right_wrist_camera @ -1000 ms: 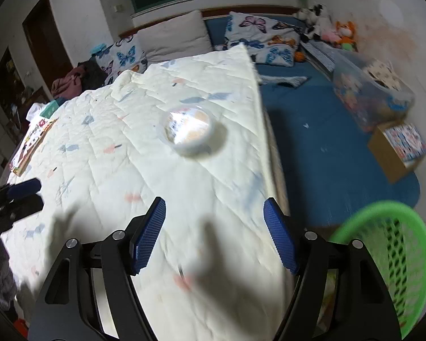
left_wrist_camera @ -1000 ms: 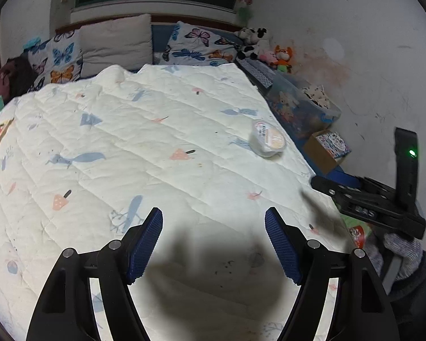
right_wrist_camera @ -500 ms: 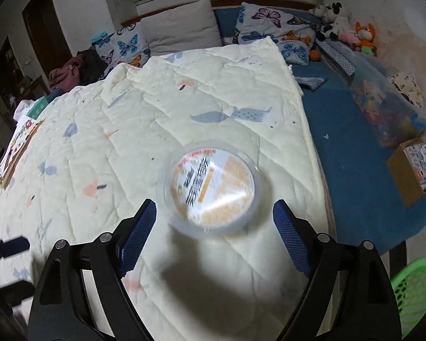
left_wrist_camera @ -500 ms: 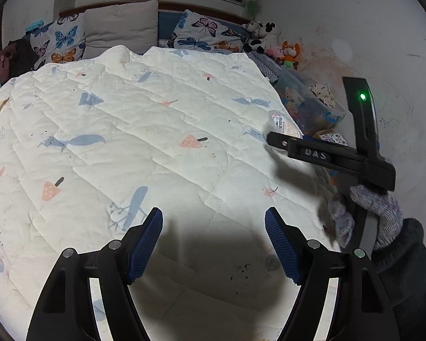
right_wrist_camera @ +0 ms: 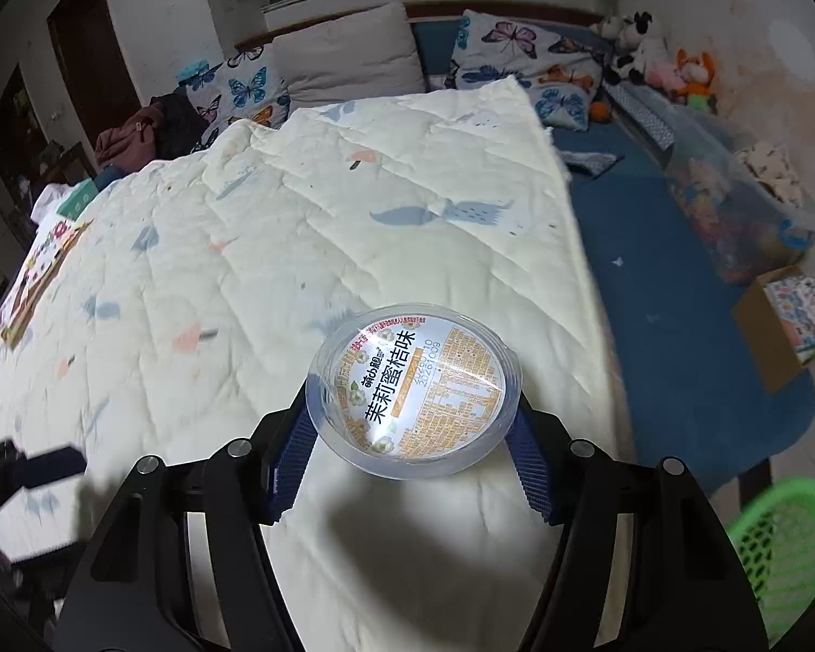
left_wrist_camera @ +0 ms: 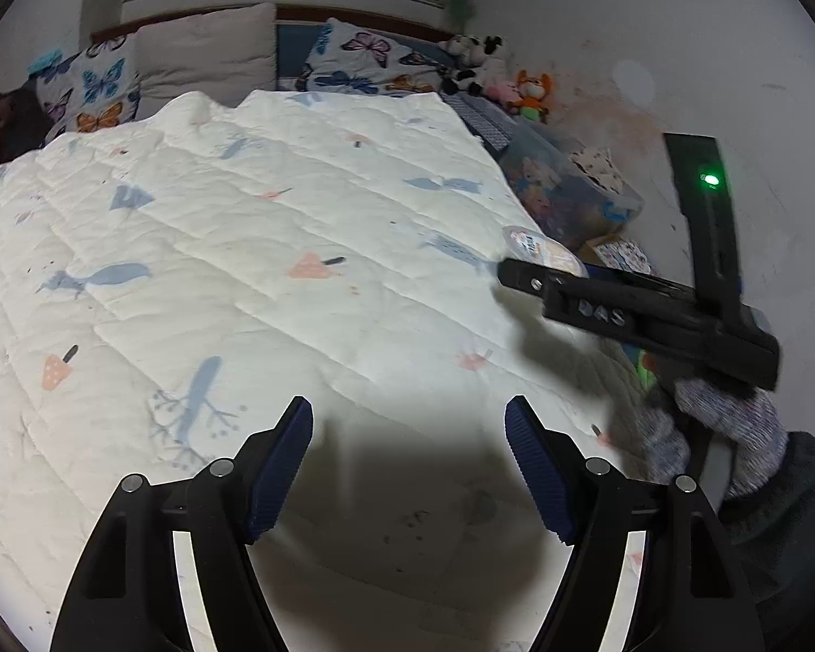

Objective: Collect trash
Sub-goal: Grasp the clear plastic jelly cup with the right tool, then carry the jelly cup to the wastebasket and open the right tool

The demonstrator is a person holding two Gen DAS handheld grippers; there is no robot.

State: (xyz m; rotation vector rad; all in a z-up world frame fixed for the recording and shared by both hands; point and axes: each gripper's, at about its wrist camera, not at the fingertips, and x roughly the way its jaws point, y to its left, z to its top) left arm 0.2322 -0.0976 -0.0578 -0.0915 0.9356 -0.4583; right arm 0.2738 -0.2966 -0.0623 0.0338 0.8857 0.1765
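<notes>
- Left wrist view: the left gripper (left_wrist_camera: 407, 462) hangs over the near part of the white quilt (left_wrist_camera: 244, 271), jaws wide apart, only quilt and its own shadow between the blue pads.
- Off to the right in this view, the right gripper (left_wrist_camera: 516, 274) reaches in from the side, held by a hand in a grey knitted glove (left_wrist_camera: 728, 429) with a dark sleeve behind it.
- A green light (left_wrist_camera: 710, 180) glows on the upright black bar of that gripper.
- Just past its tip sits the round plastic cup (left_wrist_camera: 543, 252), near the quilt's right edge; from here I cannot tell whether the pads touch it.
- At the head of the bed: butterfly pillows (left_wrist_camera: 364, 62) and a plain grey pillow (left_wrist_camera: 206, 54); soft toys (left_wrist_camera: 494, 76) line the wall.
- Right wrist view: the right gripper (right_wrist_camera: 413, 434) has the cup (right_wrist_camera: 413, 388) squarely between its fingers, sealed printed lid facing up.
- The jaws are closing on it, and both blue pads (right_wrist_camera: 293, 451) sit right against the cup's sides.
- The cup is on the quilt (right_wrist_camera: 244, 271), close to the edge that drops to the blue sheet (right_wrist_camera: 679, 299).
- A green basket (right_wrist_camera: 788, 543) pokes in at the lower right corner.
- A cardboard box (right_wrist_camera: 788, 326) and a clear bin of toys (right_wrist_camera: 744, 217) sit along the far right on the blue sheet.
- On the left edge, the blurred dark tips of the left gripper (right_wrist_camera: 32, 467) show over the quilt.
</notes>
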